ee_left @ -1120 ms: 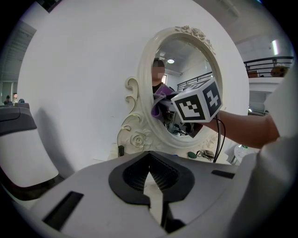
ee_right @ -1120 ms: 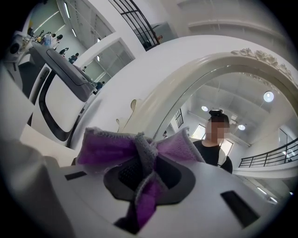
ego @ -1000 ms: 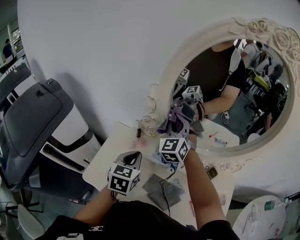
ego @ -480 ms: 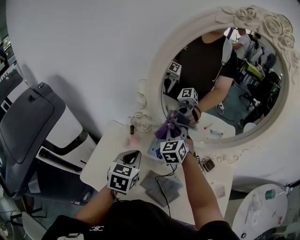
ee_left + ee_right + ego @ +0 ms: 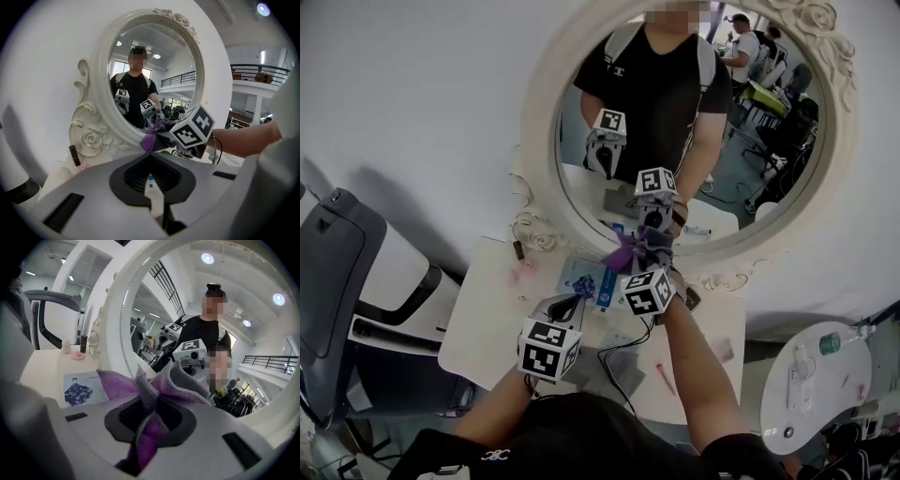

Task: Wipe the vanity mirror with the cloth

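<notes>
The right claw (image 5: 150, 420) had its jaws pinched on a purple-and-grey cloth (image 5: 157, 383), whose folds fanned up close to the vanity mirror (image 5: 115, 319) at its lower rim. Left of the mirror, a printed card (image 5: 79, 389) lay flat on the pale surface (image 5: 42, 369). Farther left of the mirror, a dark tube (image 5: 83, 344) stood beside a pink dish (image 5: 77, 356).

Head view: looks from above the person's arms, steeply down on the white table (image 5: 487, 319) and forward to the vanity mirror (image 5: 684, 131); farthest off.
Left gripper view: sits low over the table, faces the mirror from front-left, a little back.
Right gripper view: sits close by the mirror's lower rim, faces the glass aslant.
Shared: mirror frame and purple cloth (image 5: 637, 248) in all three; photo card (image 5: 584, 278) in head and right gripper views.
</notes>
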Demonstrator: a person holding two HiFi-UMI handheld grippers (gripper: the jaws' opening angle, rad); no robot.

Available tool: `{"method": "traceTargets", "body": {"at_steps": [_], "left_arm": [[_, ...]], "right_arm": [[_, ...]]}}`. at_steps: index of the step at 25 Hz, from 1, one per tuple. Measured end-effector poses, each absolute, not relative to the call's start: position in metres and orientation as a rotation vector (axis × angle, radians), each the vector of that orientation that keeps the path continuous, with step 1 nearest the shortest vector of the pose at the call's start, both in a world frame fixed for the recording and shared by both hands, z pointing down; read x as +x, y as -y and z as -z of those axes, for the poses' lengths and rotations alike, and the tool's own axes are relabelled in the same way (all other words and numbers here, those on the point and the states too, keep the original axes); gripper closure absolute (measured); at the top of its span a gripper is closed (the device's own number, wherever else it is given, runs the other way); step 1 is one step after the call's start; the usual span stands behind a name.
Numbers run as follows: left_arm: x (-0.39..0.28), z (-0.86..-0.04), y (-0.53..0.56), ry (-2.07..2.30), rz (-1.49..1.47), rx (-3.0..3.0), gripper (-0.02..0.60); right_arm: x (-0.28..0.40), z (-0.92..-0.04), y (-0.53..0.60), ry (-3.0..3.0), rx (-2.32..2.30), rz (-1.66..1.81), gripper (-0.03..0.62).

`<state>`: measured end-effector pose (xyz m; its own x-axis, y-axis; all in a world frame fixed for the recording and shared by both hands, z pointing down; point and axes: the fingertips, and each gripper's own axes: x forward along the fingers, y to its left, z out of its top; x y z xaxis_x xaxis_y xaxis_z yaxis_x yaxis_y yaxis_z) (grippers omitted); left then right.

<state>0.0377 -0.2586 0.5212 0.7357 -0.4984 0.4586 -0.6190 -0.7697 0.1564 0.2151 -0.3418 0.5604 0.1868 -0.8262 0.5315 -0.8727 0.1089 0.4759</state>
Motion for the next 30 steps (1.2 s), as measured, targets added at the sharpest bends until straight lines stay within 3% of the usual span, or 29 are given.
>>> {"method": "traceTargets", "body": {"at_steps": [14,22,30], "left_arm": [[0.069,-0.514,0.248,0.879,-0.565,2.653,0.575],[0.061,-0.51,0.247,0.915,-0.557,2.65,0.577],[0.069,-0.511,0.24,0.906,-0.547,2.657,0.577]], "right_arm": [[0.325,-0.509,0.284,1.488,1.972,-0.152,0.543],[0.382,-0.406,0.245,1.284,2.39,0.157,0.543],[0.348,-0.411,0.217,1.548,2.423,0.138,0.543]]}}
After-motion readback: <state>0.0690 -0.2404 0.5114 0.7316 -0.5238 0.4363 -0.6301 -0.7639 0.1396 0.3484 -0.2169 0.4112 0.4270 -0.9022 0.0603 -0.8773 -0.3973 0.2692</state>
